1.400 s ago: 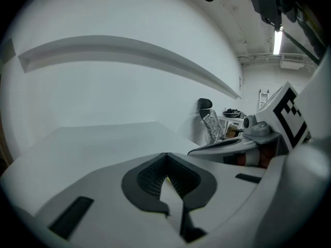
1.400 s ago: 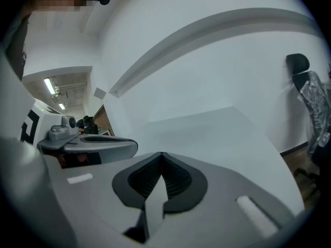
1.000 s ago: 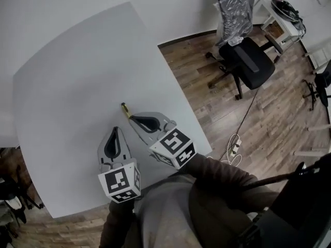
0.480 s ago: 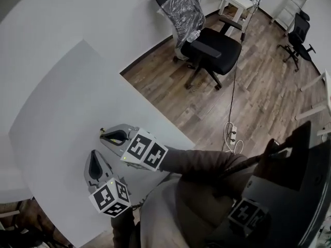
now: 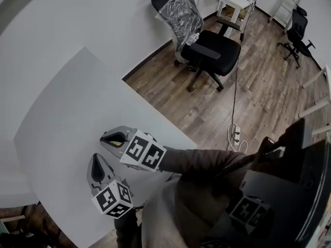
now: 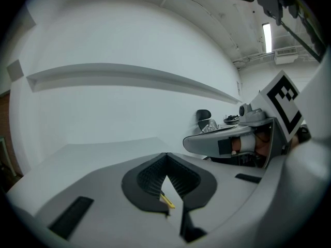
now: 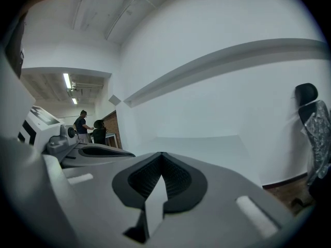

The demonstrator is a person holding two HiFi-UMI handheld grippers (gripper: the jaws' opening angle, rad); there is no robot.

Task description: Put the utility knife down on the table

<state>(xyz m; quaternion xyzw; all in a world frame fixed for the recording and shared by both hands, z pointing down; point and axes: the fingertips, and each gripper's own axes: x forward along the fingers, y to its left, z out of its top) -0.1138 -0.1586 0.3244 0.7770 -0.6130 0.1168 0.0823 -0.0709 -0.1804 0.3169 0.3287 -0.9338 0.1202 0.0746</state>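
Over the near side of the broad white table (image 5: pixel 57 112), close to the person's body, both tools hang side by side. The grey two-jaw left gripper (image 6: pixel 165 155) points away from the person. The grey two-jaw right gripper (image 7: pixel 162 154) lies across just ahead of it, aimed to the person's left. Each one's dark ribbed pads (image 6: pixel 147 177) meet at the tips, and neither gripper view shows anything pinched there. The slim yellow utility knife (image 6: pixel 166 200) shows only as a thin sliver, low in the hollow behind the left gripper's tips. The head view also has a yellow patch (image 5: pixel 116 140) inside the right gripper's hollow. My reading is that the knife lies on the tabletop beneath the tools and is glimpsed through them, so the putting-down looks done. I cannot rule out, though, that it is caught against a pad. The risks follow from that. The knife is mostly hidden under the jaws and seems not far from the table's edge. A low sweep or a dip of either tool could nudge it along the smooth top and over onto the wooden floor (image 5: pixel 248 87). If it is snagged after all, drawing the hands back would carry it off the table.
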